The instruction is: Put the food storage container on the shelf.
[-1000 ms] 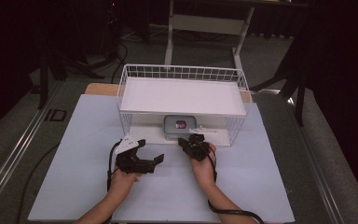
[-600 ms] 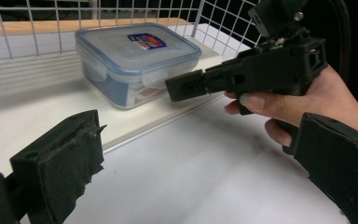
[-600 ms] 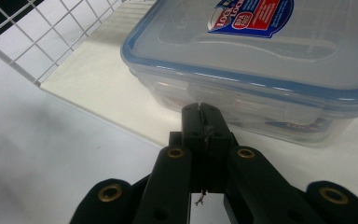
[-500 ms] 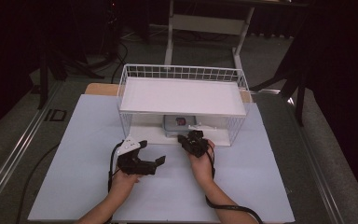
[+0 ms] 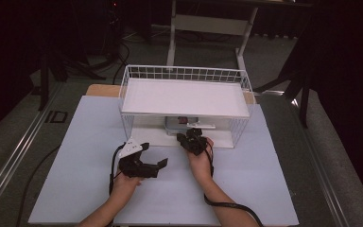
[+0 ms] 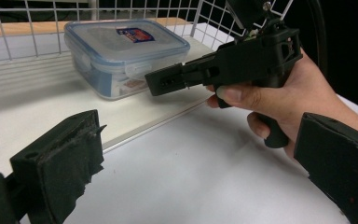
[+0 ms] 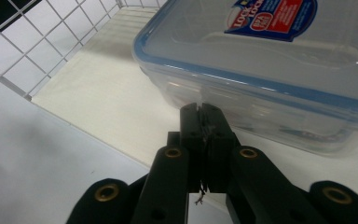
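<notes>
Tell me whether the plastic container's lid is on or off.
On. The lid with its blue rim lies flat over the plastic container on the wire rack's lower shelf; whether its side clips are latched cannot be told.

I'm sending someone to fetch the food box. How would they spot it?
Find the white wire rack at the table's far side. On its lower shelf, under the upper board, sits the clear plastic box, right before the shut right claw. A blue-rimmed lid with a red-and-blue sticker marks it.
</notes>
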Demonstrator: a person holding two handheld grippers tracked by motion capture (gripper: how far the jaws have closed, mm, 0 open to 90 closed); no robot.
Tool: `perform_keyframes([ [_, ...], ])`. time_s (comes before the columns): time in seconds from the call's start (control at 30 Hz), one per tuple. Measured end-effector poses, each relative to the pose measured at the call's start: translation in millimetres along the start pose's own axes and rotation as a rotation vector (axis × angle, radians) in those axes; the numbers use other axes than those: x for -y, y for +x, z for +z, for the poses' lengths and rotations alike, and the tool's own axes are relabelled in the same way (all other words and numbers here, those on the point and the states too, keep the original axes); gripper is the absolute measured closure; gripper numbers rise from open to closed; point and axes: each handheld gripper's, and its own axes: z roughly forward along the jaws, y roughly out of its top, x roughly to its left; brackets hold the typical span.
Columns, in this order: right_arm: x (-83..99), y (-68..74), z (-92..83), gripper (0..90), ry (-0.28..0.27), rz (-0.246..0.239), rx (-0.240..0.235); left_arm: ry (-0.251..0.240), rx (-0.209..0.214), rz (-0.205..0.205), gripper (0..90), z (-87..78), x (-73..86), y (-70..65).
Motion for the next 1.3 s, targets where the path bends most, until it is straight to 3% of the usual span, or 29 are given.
perform_keyframes([
  [0.2, 0.6, -2.6, -4.3, 87.3, -0.007, -0.011, 0.017, 0.004, -0.002, 0.005, 2.1, 1.0, 0.0, -0.9],
  [0.33, 5.6, 0.6, -11.5, 84.0, -0.003, -0.009, -0.011, -0.006, 0.002, 0.015, 2.2, 1.1, -0.1, -1.4],
  [0.47, 10.3, 5.2, -23.0, 76.3, -0.01, -0.043, -0.04, -0.011, 0.001, 0.045, 2.2, 2.0, 0.2, -4.1],
  [0.63, 12.4, 7.9, -39.7, 49.8, -0.035, -0.081, -0.05, -0.003, 0.022, 0.038, 2.1, 3.6, -1.4, -5.6],
  [0.7, 12.7, 7.4, -42.9, 44.5, -0.045, -0.079, -0.058, 0.0, 0.028, 0.04, 2.1, 3.8, -2.2, -5.9],
  [0.73, 13.0, 6.7, -45.7, 38.8, -0.047, -0.07, -0.07, 0.026, 0.06, 0.066, 2.1, 4.6, -5.3, -7.9],
  [0.77, 14.3, 4.2, -50.5, 25.8, -0.045, -0.064, -0.108, 0.03, 0.064, 0.081, 2.1, 4.5, -6.2, -9.3],
  [0.83, 16.4, 2.8, -55.2, 20.5, -0.046, -0.068, -0.135, 0.03, 0.069, 0.1, 2.2, 3.9, -8.5, -12.1],
  [0.9, 18.6, 1.6, -60.3, 18.3, -0.048, -0.071, -0.15, 0.024, 0.07, 0.1, 2.1, 2.5, -11.2, -13.3],
  [1.1, 23.3, 3.1, -75.6, 17.9, -0.084, -0.124, -0.125, 0.017, 0.06, 0.097, 2.1, -1.0, -12.1, -11.9],
  [1.3, 25.5, 2.0, -84.6, 18.0, -0.089, -0.14, -0.142, 0.03, 0.067, 0.119, 2.1, -9.8, -10.1, -10.6],
])
